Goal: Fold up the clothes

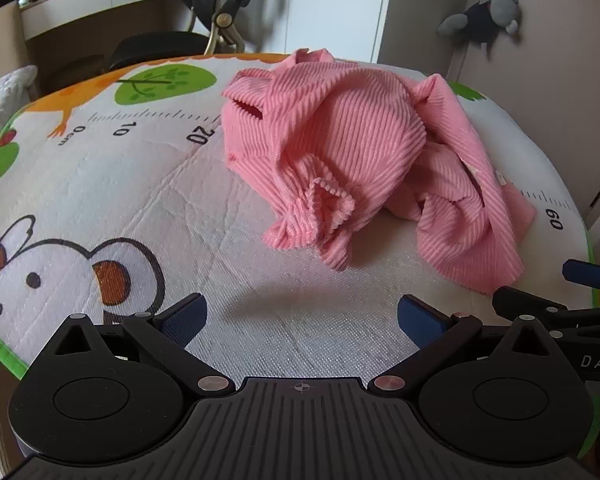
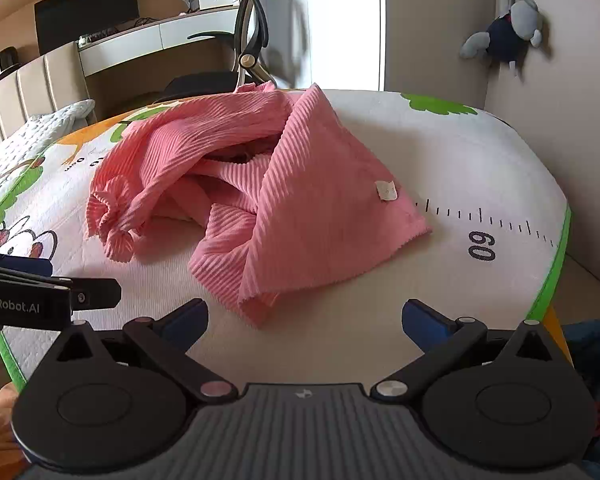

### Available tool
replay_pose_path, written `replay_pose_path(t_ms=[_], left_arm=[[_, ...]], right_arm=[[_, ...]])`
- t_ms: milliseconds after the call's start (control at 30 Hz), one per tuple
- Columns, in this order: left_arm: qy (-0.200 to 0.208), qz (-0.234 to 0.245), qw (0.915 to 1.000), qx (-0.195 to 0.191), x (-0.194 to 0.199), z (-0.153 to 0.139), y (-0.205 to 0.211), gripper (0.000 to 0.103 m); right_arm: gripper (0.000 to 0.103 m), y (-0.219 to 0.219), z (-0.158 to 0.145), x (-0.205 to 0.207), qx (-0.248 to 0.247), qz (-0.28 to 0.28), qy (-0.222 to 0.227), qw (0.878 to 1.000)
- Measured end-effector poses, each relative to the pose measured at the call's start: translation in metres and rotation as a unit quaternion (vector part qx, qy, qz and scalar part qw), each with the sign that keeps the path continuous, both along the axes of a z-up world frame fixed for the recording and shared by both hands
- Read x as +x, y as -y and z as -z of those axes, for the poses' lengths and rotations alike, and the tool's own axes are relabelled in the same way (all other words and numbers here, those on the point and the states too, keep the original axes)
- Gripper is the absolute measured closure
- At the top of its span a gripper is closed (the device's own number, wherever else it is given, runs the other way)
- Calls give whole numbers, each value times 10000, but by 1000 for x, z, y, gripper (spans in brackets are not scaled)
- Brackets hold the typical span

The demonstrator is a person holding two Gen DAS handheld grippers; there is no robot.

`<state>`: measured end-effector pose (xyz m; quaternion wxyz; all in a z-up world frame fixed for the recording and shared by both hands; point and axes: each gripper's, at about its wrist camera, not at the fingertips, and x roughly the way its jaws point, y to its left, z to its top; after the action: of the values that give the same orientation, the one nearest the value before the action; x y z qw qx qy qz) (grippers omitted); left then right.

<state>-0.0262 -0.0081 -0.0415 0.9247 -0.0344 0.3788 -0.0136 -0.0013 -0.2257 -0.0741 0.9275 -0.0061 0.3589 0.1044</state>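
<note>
Bedroom scene: cartoon play mat (image 1: 112,184) with a printed ruler covers the bed. Left hand-held gripper (image 1: 302,322) sits bottom centre, released, nothing between its fingers. Crumpled pink ribbed garment (image 1: 340,152) lies centre-right on the mat, untouched. Right hand-held gripper (image 2: 305,322) likewise released, just short of the garment's near edge.

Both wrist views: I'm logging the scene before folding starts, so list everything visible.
pink ribbed garment: one, pink, crumpled in the middle of the mat
play mat: one, white with cartoon animals, trees and a ruler print, under the garment
office chair: one, black, behind the mat
plush toy: one, grey and navy, hanging on the wall at right
desk: one, white and wood, in the background at left
left gripper: one, black with blue pads, jaws open, empty
right gripper: one, black with blue pads, jaws open, empty
</note>
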Motion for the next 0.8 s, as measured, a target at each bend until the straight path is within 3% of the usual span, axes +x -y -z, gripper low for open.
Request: replay_pose_path(t_ms=[33,167,333,600,800], left_arm=[[-99,87,9999,-41,16,-7,-16,0],[-126,85,9999,-19,1,-1,-13,0],[-271,202,9994,-53,-6,-14,-26,0],[-361,183,9992,-25,-4,-8,-22,0],[-476,156,9987,19,21,-24,-6,0]], right_arm=[[0,0,0,0,-2,1,-10,10000],[0,-1,2,1,-11,4,-46,10000],[0,0,3,1,-8,13,-45,10000],[0,0,4,1,-33,15,-74,10000],[0,0,5,2,-43,20,-103,9999]])
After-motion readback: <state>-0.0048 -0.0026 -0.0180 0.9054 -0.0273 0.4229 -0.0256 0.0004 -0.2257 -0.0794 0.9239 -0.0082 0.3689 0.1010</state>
